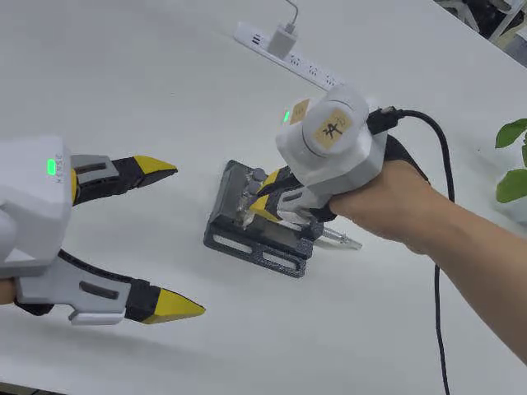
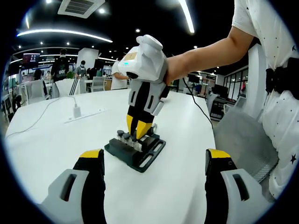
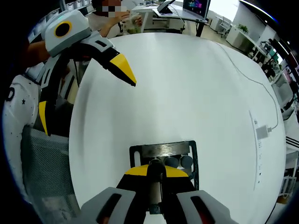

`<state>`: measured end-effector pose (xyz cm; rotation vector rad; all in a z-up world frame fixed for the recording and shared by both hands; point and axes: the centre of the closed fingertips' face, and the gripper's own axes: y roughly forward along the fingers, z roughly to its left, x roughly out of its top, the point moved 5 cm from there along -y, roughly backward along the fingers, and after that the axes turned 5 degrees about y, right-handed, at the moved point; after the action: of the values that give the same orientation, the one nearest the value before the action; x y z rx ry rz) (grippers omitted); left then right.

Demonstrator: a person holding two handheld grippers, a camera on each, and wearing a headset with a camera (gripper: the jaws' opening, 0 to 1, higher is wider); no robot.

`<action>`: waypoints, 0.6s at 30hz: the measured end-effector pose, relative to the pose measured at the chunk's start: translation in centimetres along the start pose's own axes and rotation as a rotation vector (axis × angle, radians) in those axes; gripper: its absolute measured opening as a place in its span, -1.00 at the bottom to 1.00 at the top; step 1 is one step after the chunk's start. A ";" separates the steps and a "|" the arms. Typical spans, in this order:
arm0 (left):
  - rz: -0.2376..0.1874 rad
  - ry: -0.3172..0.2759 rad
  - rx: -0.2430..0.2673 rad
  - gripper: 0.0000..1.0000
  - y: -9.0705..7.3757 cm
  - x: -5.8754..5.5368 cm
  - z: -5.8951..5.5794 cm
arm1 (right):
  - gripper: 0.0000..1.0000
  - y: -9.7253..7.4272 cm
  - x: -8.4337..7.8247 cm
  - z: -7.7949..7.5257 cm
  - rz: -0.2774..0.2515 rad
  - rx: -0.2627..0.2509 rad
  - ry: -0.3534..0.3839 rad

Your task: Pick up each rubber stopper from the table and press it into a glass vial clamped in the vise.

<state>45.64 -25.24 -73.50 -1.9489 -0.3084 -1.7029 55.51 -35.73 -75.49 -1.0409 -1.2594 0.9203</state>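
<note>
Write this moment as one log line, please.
left gripper: open, above table | right gripper: shut on stopper at vise | other stoppers: in vise

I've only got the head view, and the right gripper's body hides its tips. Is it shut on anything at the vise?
Observer: Yes. In the right gripper view, the right gripper is shut on a grey stopper at the vise.
Operator: Other stoppers there?
Observer: Two more grey stoppers sit beside it in the vise; how deep they are pressed, I cannot tell.
</note>
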 end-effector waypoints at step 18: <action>-0.001 -0.001 0.001 0.75 -0.1 -0.1 0.0 | -0.91 0.2 0.1 0.1 0.026 -0.004 -0.033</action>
<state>45.58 -25.18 -73.57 -1.9495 -0.3105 -1.7019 55.41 -35.57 -75.61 -1.0507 -1.2785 0.9588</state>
